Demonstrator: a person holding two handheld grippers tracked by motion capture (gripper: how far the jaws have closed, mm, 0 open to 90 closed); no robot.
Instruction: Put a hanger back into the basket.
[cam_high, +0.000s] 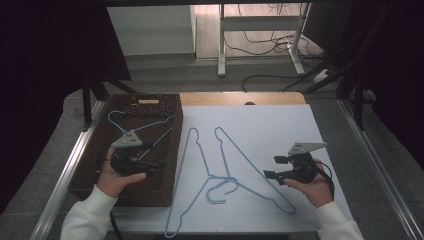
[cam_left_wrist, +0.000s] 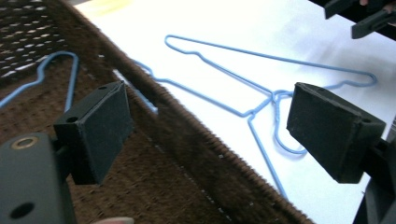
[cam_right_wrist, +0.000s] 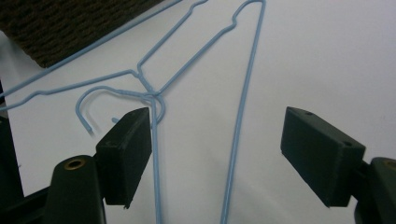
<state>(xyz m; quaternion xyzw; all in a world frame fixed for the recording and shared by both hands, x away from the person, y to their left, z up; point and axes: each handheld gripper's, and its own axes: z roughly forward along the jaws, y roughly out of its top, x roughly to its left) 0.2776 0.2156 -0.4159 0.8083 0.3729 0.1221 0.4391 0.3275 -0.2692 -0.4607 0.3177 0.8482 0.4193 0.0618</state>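
Note:
Two blue wire hangers lie on the white table sheet, their hooks crossed at the necks. The left hanger runs alongside the brown woven basket; the right hanger stretches toward my right hand. A third blue hanger lies inside the basket. My left gripper hovers open over the basket's right side, with the rim between its jaws in the left gripper view. My right gripper is open just right of the right hanger, whose long side passes between the jaws.
The basket fills the table's left side. A bare wooden strip borders the far edge of the sheet. Metal rails flank the table. A desk frame and cables stand on the floor beyond.

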